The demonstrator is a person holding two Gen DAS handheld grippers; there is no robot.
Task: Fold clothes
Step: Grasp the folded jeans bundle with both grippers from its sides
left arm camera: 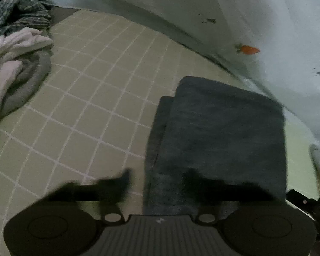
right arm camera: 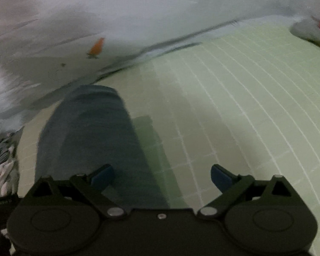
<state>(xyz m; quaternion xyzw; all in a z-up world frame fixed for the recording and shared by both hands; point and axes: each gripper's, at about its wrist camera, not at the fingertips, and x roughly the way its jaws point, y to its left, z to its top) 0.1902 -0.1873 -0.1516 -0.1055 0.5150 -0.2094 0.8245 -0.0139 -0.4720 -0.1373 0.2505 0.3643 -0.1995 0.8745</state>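
I see folded dark towel (left arm camera: 219, 136) flat on green grid mat (left arm camera: 91, 111), close to pale sheet with carrot print (left arm camera: 248, 49). My left gripper (left arm camera: 157, 179) jaws released, nothing pinched. My right gripper (right arm camera: 162, 176) jaws spread wide, empty, over towel's edge. Unfolded clothes pile (left arm camera: 17, 49) far left.

Dk blue-grey towel (left arm camera: 219, 132) - pale green grid-lined mat (left arm camera: 91, 106) - white cloth (left arm camera: 10, 49).
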